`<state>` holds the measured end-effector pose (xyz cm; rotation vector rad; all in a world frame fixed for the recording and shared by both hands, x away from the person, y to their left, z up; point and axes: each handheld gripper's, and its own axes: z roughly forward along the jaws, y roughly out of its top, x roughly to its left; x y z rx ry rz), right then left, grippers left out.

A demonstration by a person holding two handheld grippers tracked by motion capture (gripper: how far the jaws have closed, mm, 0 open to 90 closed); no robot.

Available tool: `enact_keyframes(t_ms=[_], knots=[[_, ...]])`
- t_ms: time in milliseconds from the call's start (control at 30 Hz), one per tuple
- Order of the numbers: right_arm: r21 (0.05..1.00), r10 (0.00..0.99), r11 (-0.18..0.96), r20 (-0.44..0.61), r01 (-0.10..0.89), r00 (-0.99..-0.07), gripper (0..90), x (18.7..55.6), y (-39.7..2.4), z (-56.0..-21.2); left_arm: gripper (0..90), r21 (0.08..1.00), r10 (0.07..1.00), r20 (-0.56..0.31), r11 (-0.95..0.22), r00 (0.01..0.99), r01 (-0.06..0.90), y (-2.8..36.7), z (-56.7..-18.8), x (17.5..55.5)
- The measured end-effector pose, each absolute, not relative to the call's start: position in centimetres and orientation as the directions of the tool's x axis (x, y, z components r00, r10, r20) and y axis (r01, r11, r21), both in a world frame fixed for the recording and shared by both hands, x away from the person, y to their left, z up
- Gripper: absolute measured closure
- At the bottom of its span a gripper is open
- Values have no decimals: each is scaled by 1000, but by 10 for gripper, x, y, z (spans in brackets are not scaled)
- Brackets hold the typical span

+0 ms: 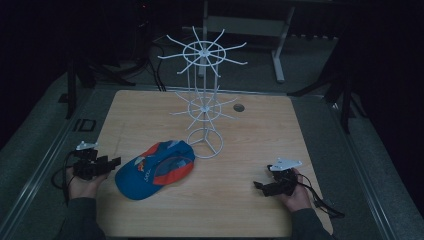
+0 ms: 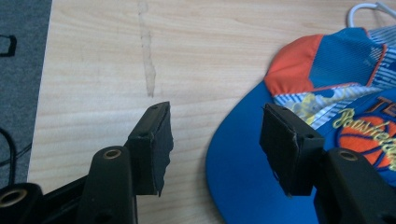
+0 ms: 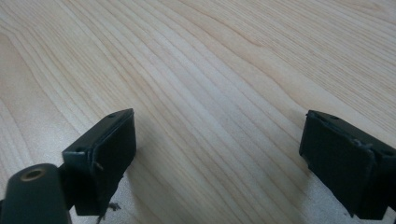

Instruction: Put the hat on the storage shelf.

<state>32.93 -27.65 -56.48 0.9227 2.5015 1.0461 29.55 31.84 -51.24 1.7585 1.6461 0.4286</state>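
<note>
Lying beside left gripper [image 1: 114, 162] (jaws apart): cap [image 1: 155, 168].

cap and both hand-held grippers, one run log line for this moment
cap: flat on table, beside white rack | left hand-held gripper: open, at brim | right hand-held gripper: open, over bare wood
</note>
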Motion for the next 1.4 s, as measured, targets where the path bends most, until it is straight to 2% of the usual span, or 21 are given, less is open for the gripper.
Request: enact_keyframes(t_ms=[333,733,1400], knots=[[714,686,512,-6,477,-728,107,325,-275,-565,442,671,964,-202,7,174,741,311,-495,301],[714,686,513,-6,477,-728,107,325,-275,-565,461,689,957,-200,-14,209,725,310,-475,306],[714,688,510,-5,479,-725,107,325,-275,-565,442,687,950,-186,-57,252,724,306,-454,311]])
